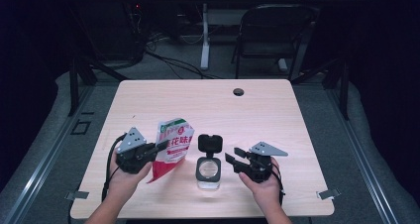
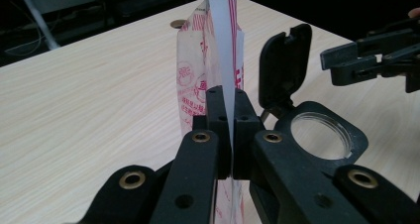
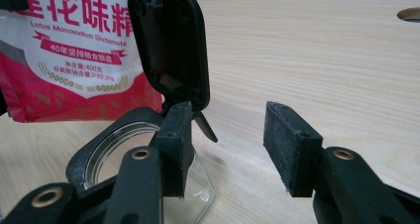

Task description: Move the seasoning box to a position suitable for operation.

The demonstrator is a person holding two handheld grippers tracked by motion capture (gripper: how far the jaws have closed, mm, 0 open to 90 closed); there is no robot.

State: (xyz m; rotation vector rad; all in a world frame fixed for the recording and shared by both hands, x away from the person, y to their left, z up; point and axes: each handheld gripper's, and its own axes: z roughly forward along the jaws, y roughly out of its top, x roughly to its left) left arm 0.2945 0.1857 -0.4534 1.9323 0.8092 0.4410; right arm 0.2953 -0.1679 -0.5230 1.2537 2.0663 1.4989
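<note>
A red and white seasoning pouch stands held off the table, tilted, with my left gripper shut on its side edge. The left gripper view looks along the shut jaws pinching the pouch edge-on. A clear glass jar with a black collar and a flipped-up black lid stands just right of the pouch. My right gripper is open, right of the jar. In the right gripper view its fingertips sit beside the jar and the lid, with nothing between them.
The light wooden table has a round cable hole near its far edge. A dark chair and cables lie on the floor beyond the table. Both hands rest near the table's front edge.
</note>
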